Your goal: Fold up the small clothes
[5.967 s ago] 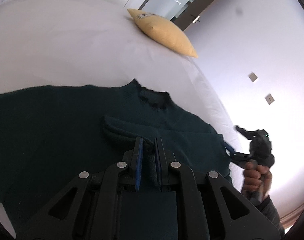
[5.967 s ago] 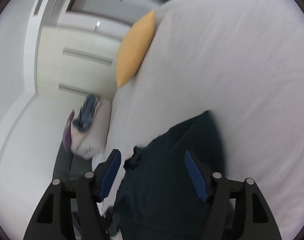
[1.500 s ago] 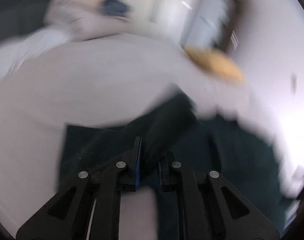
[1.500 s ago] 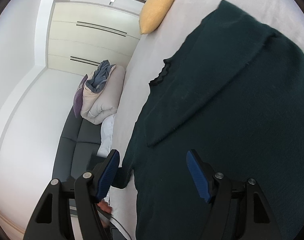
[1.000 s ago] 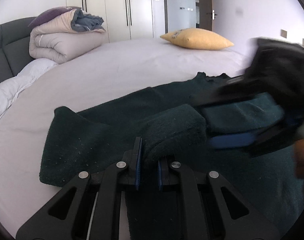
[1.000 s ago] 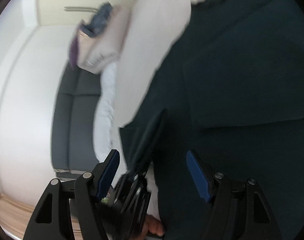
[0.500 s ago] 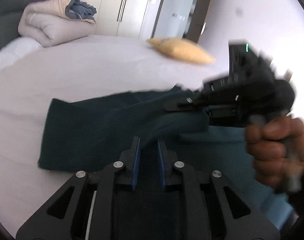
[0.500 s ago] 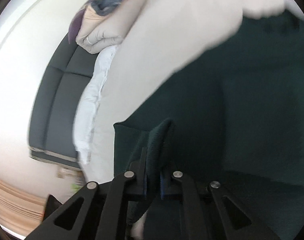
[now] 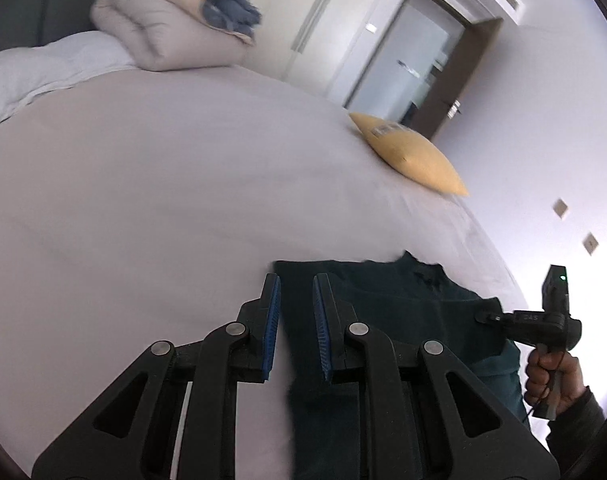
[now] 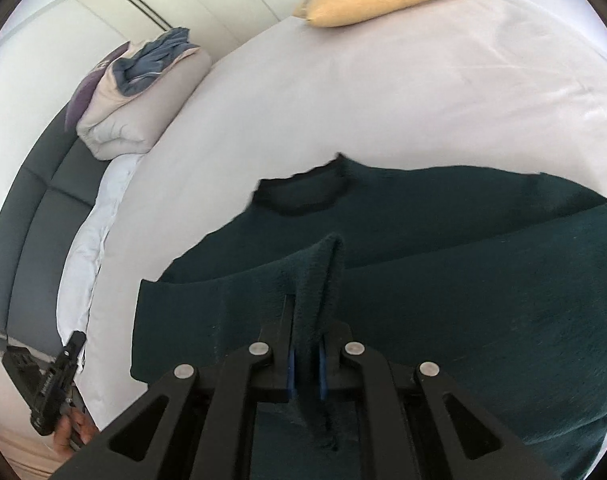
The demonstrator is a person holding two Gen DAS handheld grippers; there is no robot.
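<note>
Now the right gripper (image 10: 305, 364) had snapped from wide open onto a ridge of the dark green sweater (image 10: 443, 288), pads pinching the knit, and the garment lay flat on the white bed (image 10: 343, 92). The left gripper (image 9: 295, 328) had swung clear of its earlier bunch; its jaws stood narrowly apart (cloth lay between them, though whether pressed I couldn't tell). Likely, the next fold was starting.

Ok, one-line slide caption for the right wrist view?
Right claw shut on a pinched fold of dark green sweater over a white bed.
</note>
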